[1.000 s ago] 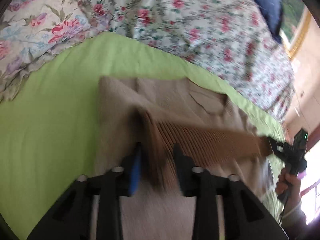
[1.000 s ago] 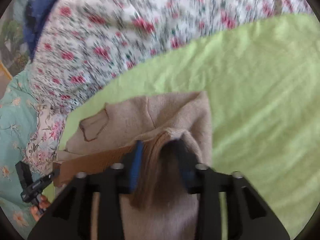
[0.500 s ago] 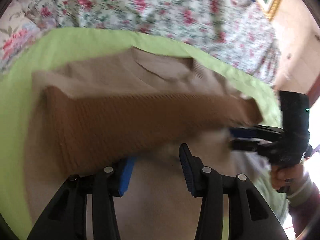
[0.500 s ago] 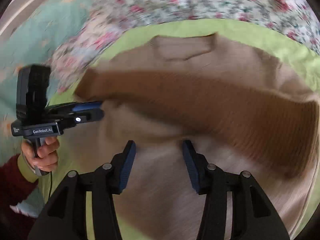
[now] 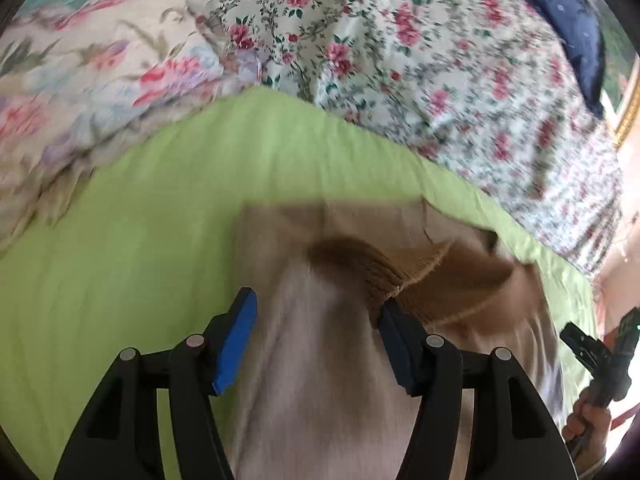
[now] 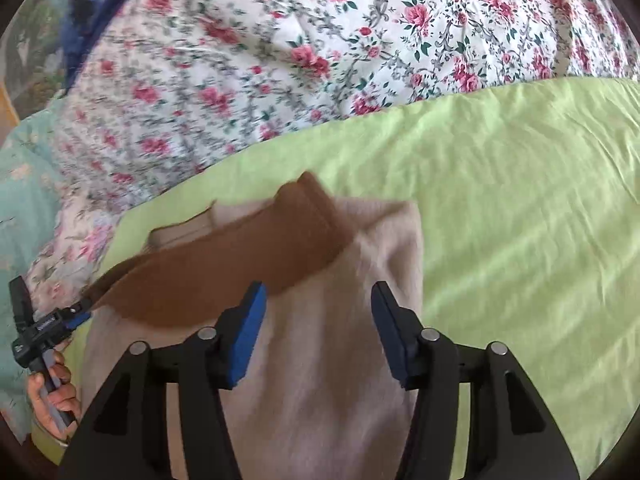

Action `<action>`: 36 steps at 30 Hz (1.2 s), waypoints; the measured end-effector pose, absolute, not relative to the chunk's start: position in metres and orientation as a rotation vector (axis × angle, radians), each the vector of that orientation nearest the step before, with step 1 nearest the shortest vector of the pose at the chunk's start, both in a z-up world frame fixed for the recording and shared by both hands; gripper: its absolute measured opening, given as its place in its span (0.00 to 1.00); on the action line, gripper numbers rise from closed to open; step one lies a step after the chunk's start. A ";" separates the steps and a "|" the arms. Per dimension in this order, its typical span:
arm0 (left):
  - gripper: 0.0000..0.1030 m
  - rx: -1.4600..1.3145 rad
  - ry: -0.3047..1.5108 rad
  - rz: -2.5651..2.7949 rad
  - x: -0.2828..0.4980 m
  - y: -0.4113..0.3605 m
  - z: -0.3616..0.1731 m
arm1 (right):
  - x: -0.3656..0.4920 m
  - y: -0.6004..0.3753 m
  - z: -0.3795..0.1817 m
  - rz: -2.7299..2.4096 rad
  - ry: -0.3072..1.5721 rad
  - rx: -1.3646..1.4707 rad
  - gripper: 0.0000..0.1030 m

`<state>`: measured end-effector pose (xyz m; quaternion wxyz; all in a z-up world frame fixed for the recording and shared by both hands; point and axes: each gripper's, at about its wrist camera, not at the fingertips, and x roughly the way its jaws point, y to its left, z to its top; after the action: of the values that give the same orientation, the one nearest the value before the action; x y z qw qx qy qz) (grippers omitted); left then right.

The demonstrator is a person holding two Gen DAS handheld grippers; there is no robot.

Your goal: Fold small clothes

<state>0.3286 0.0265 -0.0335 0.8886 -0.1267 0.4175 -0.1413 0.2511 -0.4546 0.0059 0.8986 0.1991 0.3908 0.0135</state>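
A small beige sweater lies flat on the green sheet. Its brown ribbed hem is folded up over the body and lies loose, blurred. My left gripper hovers over the sweater's left part with its jaws opening; only the flat body shows between them, and the hem's corner brushes the right pad. In the right wrist view the hem stretches left across the sweater. My right gripper stands above the right part, jaws opening, gripping nothing. Each view shows the other gripper at its edge in a hand.
A floral quilt is heaped behind the sheet, with a pale flowered pillow to its left and a navy pillow at the far right. The green sheet stretches wide to the right of the sweater.
Both grippers were shut on the brown hem a second ago. They carried it forward over the sweater, let it go and drew back. The jaws now stand wider.
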 end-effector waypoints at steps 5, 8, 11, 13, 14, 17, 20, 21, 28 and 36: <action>0.61 -0.344 0.872 -0.312 0.260 0.037 -0.042 | 0.199 -0.422 0.003 0.109 0.804 0.444 0.58; 0.61 -0.359 0.868 -0.329 0.256 0.036 -0.035 | 0.174 -0.400 -0.001 0.157 0.813 0.453 0.58; 0.61 -0.297 0.878 -0.332 0.274 0.019 -0.017 | 0.162 -0.382 -0.004 0.193 0.837 0.448 0.58; 0.61 -0.279 0.875 -0.359 0.276 0.006 -0.008 | 0.152 -0.374 -0.003 0.211 0.840 0.462 0.59; 0.62 -0.275 0.874 -0.371 0.272 0.004 -0.006 | 0.146 -0.372 -0.001 0.218 0.833 0.471 0.59; 0.67 -0.286 0.887 -0.397 0.248 -0.003 -0.012 | 0.133 -0.369 0.002 0.217 0.819 0.488 0.62; 0.70 -0.322 0.919 -0.418 0.210 -0.002 -0.031 | 0.122 -0.371 0.001 0.211 0.820 0.496 0.64; 0.70 -0.344 0.921 -0.430 0.198 0.000 -0.038 | 0.121 -0.372 0.000 0.209 0.827 0.498 0.64; 0.80 -0.459 0.954 -0.380 0.139 0.018 -0.081 | 0.108 -0.378 -0.009 0.196 0.848 0.521 0.65; 0.80 -0.539 0.928 -0.302 0.169 0.021 -0.094 | 0.107 -0.376 -0.017 0.208 0.872 0.531 0.65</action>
<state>0.1691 0.0207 -0.0942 0.8486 -0.2559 0.4403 -0.1434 0.1067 -0.3763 -0.0175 0.8674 0.2537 0.4165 0.0992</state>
